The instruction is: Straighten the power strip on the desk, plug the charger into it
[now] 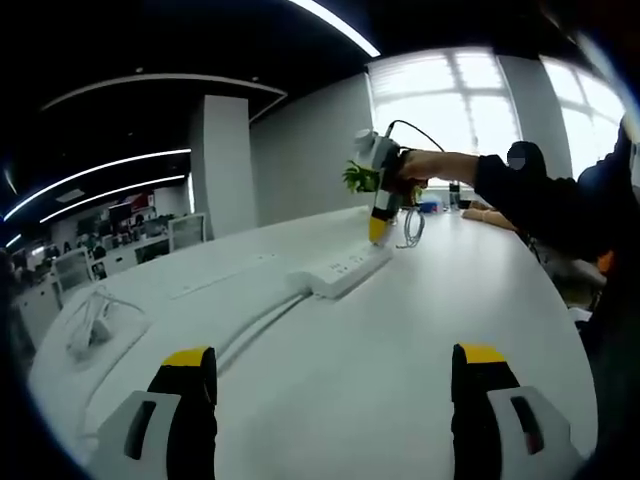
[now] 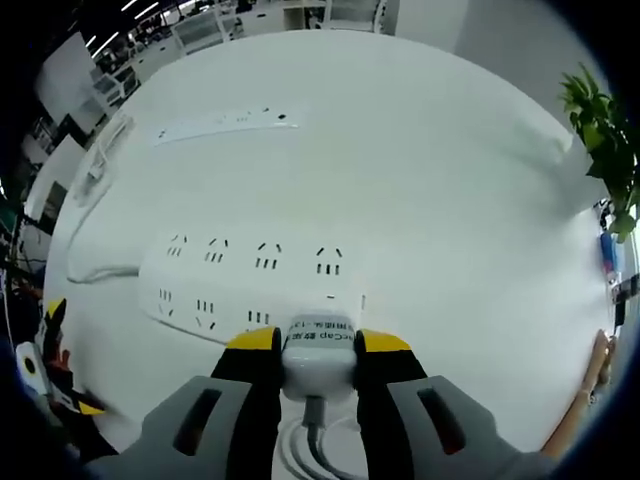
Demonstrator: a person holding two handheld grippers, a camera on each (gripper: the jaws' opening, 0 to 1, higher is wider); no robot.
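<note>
Right gripper view: the right gripper, fingers clamped on the light, rigid charger by its flat sides, presses it against the power strip; the left gripper hangs with fingers apart above the counter.

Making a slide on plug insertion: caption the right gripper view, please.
Right gripper holds the white charger at the power strip's near edge on the white desk.

I count two power strips: the one under my right tongs, the near power strip, and a far power strip lying flat beyond it. One charger, one potted plant at the far right, and two grippers, my left gripper and right gripper.
</note>
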